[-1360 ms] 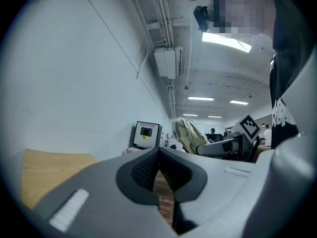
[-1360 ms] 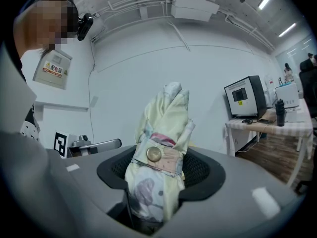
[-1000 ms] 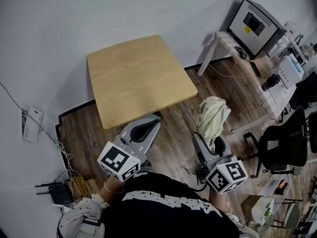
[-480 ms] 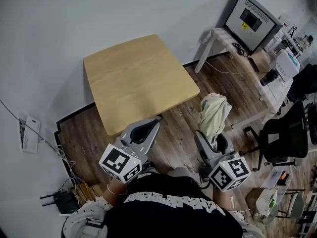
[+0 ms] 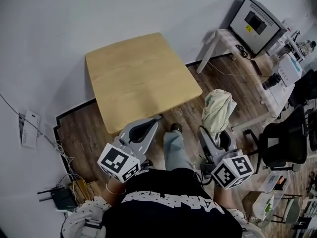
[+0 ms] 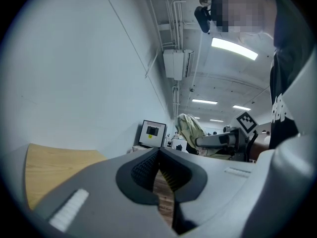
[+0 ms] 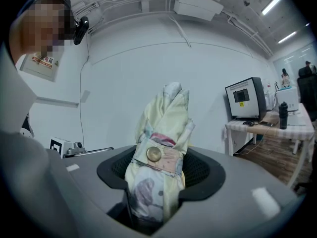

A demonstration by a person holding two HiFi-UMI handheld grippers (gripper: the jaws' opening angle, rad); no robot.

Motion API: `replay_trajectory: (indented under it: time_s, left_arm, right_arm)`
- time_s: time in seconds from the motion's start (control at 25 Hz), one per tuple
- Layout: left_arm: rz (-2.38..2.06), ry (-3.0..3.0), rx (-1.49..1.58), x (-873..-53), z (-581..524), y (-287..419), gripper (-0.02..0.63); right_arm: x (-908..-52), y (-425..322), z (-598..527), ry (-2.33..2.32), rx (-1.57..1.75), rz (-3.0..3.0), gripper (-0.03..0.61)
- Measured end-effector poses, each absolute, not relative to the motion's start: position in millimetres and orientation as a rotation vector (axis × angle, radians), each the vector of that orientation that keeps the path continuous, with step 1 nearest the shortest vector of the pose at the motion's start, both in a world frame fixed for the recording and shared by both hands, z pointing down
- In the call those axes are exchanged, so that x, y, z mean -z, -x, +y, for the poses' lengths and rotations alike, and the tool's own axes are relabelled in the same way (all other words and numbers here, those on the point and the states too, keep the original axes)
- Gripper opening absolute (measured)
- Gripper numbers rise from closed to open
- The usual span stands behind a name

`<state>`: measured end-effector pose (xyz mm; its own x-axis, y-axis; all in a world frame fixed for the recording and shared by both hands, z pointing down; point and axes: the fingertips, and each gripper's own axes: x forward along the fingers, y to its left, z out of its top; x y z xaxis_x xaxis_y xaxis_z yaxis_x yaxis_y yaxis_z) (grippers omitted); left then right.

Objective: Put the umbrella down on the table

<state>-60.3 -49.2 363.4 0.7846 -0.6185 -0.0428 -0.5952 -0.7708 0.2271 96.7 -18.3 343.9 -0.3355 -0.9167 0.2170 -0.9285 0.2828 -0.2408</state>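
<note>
A folded pale-yellow umbrella (image 7: 161,152) with a strap and brass snap stands up between the jaws of my right gripper (image 7: 161,175), which is shut on it. In the head view the umbrella (image 5: 217,110) sticks up from the right gripper (image 5: 212,139), right of the light wooden table (image 5: 138,78) and off its top. My left gripper (image 5: 148,125) is at the table's near edge; in the left gripper view its jaws (image 6: 158,170) are shut with nothing between them. The tabletop (image 6: 54,170) shows at lower left there.
A white side desk (image 5: 233,46) with a monitor (image 5: 255,21) stands at the right. A black office chair (image 5: 285,143) is further right. Cables and a router (image 5: 59,195) lie on the floor at the left. The person's leg (image 5: 174,150) steps forward between the grippers.
The person's leg has come forward between the grippers. Both grippers stay about where they were before the table, the umbrella still in the right one.
</note>
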Motion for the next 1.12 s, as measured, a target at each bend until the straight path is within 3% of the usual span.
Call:
replay_trajectory:
  time_s: [1.12]
  left_arm:
    - [-1.332, -2.666, 0.074, -361.2, -172.4, 80.7, -0.005]
  right_arm:
    - [-372.8, -81.8, -194.0, -1.435, -0.586, -2.67, 0.278]
